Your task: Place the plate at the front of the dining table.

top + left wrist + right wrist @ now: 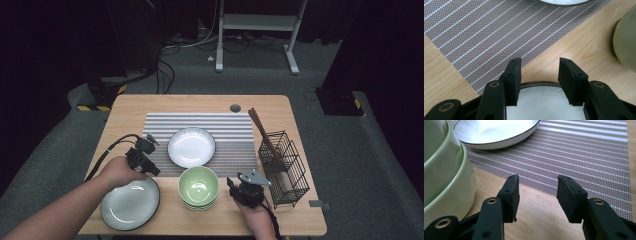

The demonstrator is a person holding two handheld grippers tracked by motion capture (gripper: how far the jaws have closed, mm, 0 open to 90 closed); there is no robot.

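We hold the left gripper point(539, 75) half open, its jaws empty just above a dark-rimmed plate point(541, 100). Our right gripper point(537, 195) gapes empty; stacked green bowls point(444, 175) sit left of its jaws.

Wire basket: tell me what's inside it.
Brown chopsticks stand slanted in the wire basket, their tops sticking out over its far-left corner. Their lower ends blur behind the mesh, and any other contents cannot be made out.

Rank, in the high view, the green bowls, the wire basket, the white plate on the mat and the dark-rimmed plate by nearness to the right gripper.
From the right gripper:
1. Green bowls, just left.
2. Wire basket, right.
3. White plate, on the mat beyond.
4. Dark-rimmed plate, far left.
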